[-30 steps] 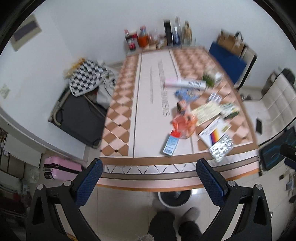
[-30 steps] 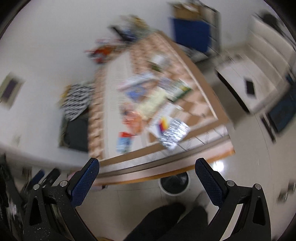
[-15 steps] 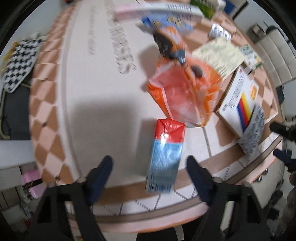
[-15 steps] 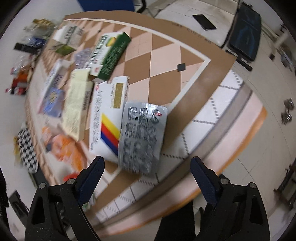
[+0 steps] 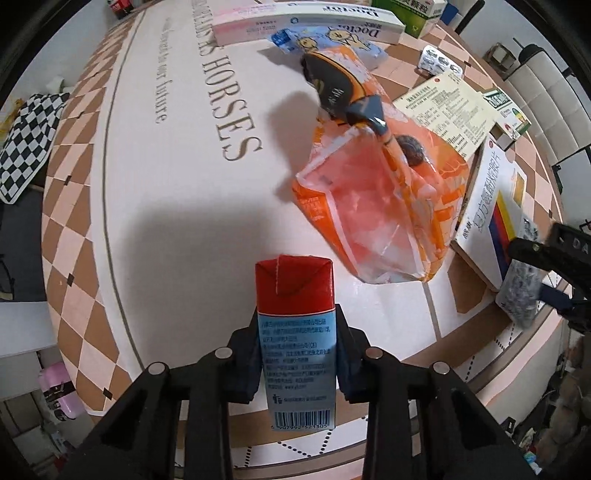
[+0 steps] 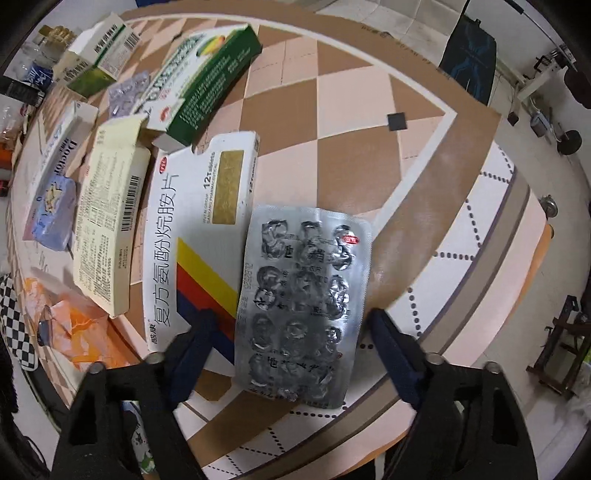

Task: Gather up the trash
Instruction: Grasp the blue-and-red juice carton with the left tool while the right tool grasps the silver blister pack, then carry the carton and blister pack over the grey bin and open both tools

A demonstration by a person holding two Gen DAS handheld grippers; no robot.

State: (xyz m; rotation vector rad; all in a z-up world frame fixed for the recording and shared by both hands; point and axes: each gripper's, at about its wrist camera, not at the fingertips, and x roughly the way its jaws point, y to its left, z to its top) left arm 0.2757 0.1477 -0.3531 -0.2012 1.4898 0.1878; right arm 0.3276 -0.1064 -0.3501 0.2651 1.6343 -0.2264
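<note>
My left gripper (image 5: 297, 354) is shut on a red and blue drink carton (image 5: 295, 332) that lies near the table's front edge. An orange plastic bag (image 5: 373, 206) lies just beyond it. My right gripper (image 6: 290, 343) is open, its fingers on either side of a silver blister pack (image 6: 303, 299) that lies partly on a white medicine box (image 6: 195, 236). The right gripper also shows at the right edge of the left wrist view (image 5: 550, 273).
More medicine boxes lie further back: a cream box (image 6: 107, 229), a green box (image 6: 207, 81), a long pink and white box (image 5: 306, 18). The checkered table (image 6: 351, 147) ends just behind both grippers. A checkered cloth (image 5: 26, 140) lies on the floor to the left.
Both grippers have come down to the table. The left one has closed on the drink carton. The right one has moved around the blister pack and narrowed.
</note>
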